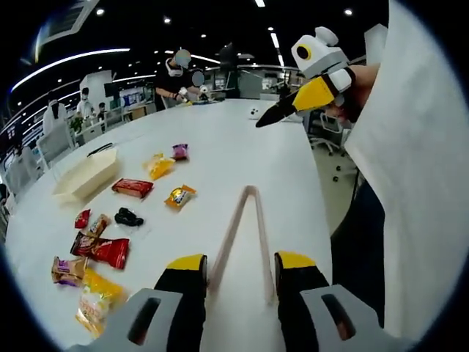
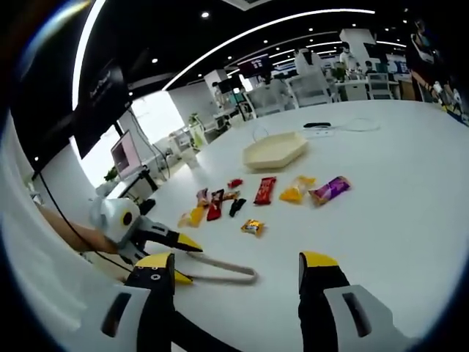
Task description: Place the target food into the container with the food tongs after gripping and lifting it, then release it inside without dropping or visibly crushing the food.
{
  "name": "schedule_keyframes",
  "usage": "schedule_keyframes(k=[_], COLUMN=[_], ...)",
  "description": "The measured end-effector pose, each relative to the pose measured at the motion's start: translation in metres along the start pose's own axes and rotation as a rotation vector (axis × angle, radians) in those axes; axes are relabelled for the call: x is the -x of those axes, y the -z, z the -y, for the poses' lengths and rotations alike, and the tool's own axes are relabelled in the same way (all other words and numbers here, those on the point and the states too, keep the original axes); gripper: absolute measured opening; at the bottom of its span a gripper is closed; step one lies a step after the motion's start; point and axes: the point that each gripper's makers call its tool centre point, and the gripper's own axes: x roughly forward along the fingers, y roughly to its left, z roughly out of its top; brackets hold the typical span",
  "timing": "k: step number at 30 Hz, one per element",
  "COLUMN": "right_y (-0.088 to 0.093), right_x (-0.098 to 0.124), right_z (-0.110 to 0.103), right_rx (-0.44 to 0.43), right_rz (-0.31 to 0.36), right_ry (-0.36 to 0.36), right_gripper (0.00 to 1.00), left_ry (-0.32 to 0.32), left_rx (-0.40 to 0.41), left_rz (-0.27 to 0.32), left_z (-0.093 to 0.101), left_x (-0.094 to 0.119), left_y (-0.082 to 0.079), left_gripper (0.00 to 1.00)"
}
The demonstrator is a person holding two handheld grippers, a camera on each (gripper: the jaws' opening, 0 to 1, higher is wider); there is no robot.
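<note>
Left gripper [image 1: 240,265] holds the tongs [image 1: 248,233] between its yellow-tipped jaws, arms pointing out over the white table [image 1: 242,139] and meeting at a closed far end. Right gripper [image 2: 237,265] hangs above the table with jaws spread wide, nothing between them. Wrapped snacks lie scattered on the table, among them a red bar [image 2: 264,189] and a purple packet [image 2: 330,188]. Beyond them sits the cream tray [image 2: 275,152], apart from the snacks
</note>
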Motion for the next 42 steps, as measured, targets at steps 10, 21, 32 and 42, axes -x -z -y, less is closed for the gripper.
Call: schedule_keyframes(k=[10, 21, 32, 42], right_y=[0.000, 0.004, 0.005, 0.003], right_x=[0.000, -0.002, -0.001, -0.002], right_z=[0.000, -0.003, 0.002, 0.001], right_rx=[0.000, -0.004, -0.001, -0.016], right_rz=[0.001, -0.009, -0.017, -0.009], right_ry=[0.003, 0.001, 0.015, 0.010], right_gripper=[0.69, 0.69, 0.67, 0.66], left_ry=[0.013, 0.021, -0.017, -0.006], left_rx=[-0.090, -0.070, -0.038, 0.214], left_rz=[-0.070, -0.079, -0.144, -0.159], left_z=[0.004, -0.005, -0.004, -0.009], left_x=[0.000, -0.001, -0.004, -0.001], left_y=[0.005, 0.005, 0.009, 0.010], left_gripper=[0.36, 0.21, 0.16, 0.12])
